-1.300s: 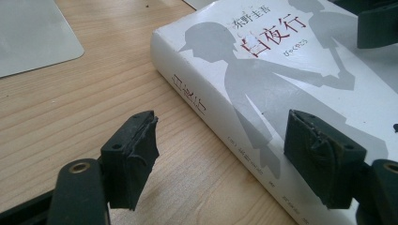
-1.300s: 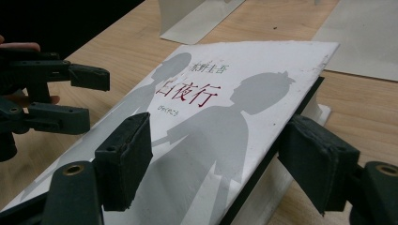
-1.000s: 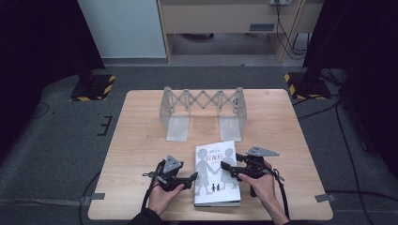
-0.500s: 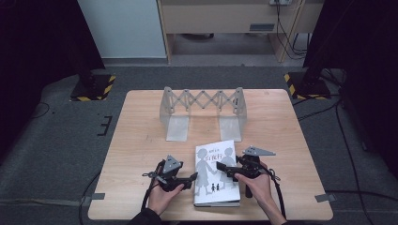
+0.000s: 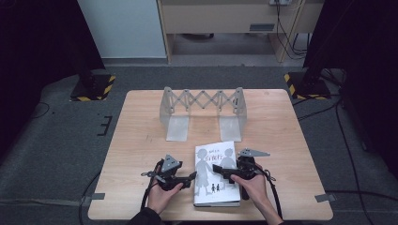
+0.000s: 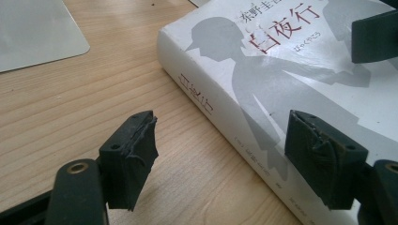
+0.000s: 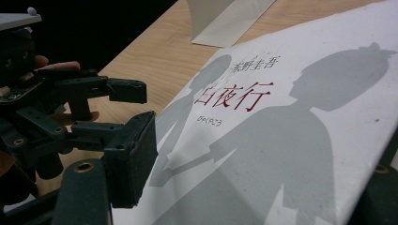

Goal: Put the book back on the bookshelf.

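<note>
A thick white book (image 5: 211,194) with grey silhouettes and red title characters lies flat near the table's front edge. My left gripper (image 5: 192,176) points right at its spine. In the left gripper view my left gripper (image 6: 225,159) is open, with the spine of the book (image 6: 281,70) between the jaws; one jaw is over the wood, the other over the cover. My right gripper (image 5: 217,168) lies over the cover, pointing left. Its jaws (image 7: 256,173) have just been closing. One hovers over the cover of the book (image 7: 281,140), the other sits partly hidden past the book's edge; no pad visibly presses.
A grey metal accordion rack (image 5: 202,101) with two flat foot plates stands at the back middle of the wooden table (image 5: 141,140). One foot plate (image 6: 37,33) lies just beyond the book. A person's hands hold both grippers at the front edge.
My right gripper has crept a little left across the book's cover. The left gripper and the book have stayed where they were.
</note>
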